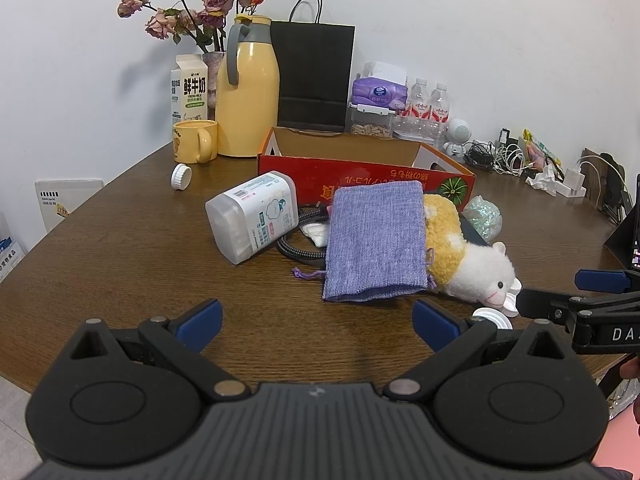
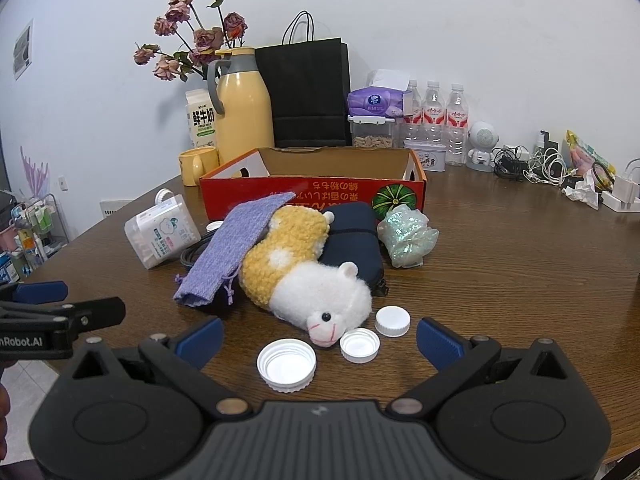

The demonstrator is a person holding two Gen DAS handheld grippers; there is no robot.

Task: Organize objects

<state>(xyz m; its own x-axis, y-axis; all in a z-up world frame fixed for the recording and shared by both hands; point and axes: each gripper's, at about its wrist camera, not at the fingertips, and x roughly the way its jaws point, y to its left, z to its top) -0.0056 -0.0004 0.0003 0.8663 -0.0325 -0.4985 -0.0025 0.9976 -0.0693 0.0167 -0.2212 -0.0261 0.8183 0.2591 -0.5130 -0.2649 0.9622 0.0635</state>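
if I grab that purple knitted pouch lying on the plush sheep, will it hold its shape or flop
Probably flop: the purple pouch is thin knit, draped over the plush sheep and following its curve. It looks flat, so likely light. Its drawstring hangs loose and may snag.

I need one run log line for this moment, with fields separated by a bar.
left tool: open, empty | right tool: open, empty | plush sheep, purple pouch: on table | red box: nothing seen inside

Plush sheep (image 2: 304,276) under purple pouch (image 2: 236,248)
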